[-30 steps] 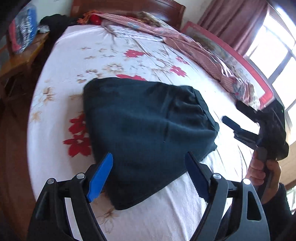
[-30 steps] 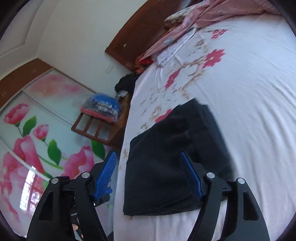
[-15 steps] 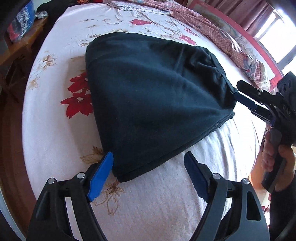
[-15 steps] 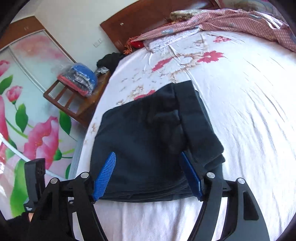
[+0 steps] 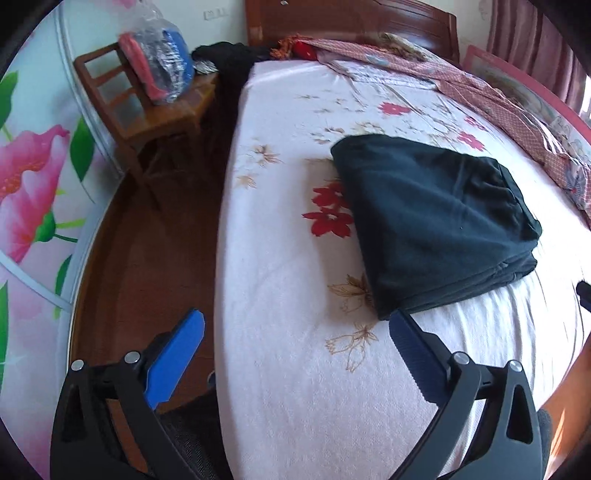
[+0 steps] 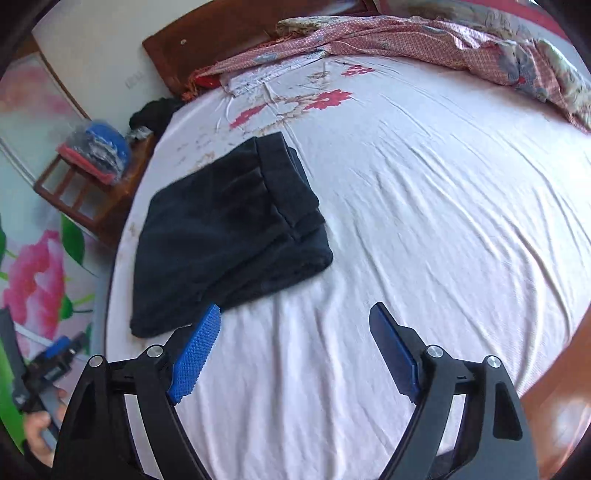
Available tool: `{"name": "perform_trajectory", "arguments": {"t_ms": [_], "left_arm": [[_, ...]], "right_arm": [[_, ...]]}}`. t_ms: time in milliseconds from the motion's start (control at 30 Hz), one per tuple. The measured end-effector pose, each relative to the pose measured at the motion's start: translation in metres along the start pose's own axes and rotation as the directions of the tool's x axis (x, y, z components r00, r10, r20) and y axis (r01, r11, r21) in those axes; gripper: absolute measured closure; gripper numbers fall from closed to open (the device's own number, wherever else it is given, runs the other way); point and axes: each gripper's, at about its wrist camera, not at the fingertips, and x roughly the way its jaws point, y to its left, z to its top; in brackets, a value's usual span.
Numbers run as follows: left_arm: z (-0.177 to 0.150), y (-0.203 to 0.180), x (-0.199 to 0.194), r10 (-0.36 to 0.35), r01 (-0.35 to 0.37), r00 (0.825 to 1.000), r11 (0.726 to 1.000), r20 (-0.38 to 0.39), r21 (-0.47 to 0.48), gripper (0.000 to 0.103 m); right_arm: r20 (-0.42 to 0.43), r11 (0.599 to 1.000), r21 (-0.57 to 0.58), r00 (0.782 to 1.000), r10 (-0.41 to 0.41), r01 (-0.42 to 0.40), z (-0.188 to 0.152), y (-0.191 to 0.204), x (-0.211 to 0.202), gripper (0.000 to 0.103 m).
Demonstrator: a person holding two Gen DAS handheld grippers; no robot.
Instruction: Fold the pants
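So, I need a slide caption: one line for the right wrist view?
Folded dark fabric pants lie on the white floral bedsheet; open right tongs hover nearby.

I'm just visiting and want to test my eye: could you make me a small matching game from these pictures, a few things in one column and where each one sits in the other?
Things:
1. folded dark pants
2. clear plastic bag of red and blue cloth
3. pink checked quilt
4. brown wooden headboard

Places:
A. bunched along the far edge of the bed
B. upright against the wall behind the bed
C. on the wooden chair beside the bed
D. flat on the white flowered sheet

Pairs: 1-D, 2-C, 3-A, 4-B
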Motion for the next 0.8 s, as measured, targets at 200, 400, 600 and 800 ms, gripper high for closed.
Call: {"name": "perform_trajectory", "arguments": {"t_ms": [200, 400, 600, 800], "left_arm": [[-0.015, -0.013, -0.038, 0.027, -0.025, 0.994, 1.0, 0.105, -0.014, 0.002], [-0.044, -0.027, -0.064, 0.005, -0.004, 0.986, 1.0, 0.17, -0.005, 0.002], [-0.079, -0.035, -0.06, -0.031, 0.032, 0.966, 0.999, 0.256, -0.002, 0.002], [-0.093, -0.035, -0.046, -0.001, 0.0, 0.971, 1.0, 0.24, 0.003, 0.002]], "right_arm": [[0.043, 0.994, -0.093, 0.998, -0.053, 0.057, -0.031, 0.047, -0.017, 0.021], [0.212, 0.976, -0.151, 0.97, -0.122, 0.156, -0.052, 0.078, -0.041, 0.021], [0.332, 0.975, -0.088, 0.929, -0.164, 0.203, -0.08, 0.077, -0.037, 0.014], [0.278, 0.986, -0.07, 0.953, -0.125, 0.15, -0.097, 0.066, -0.018, 0.014]]}}
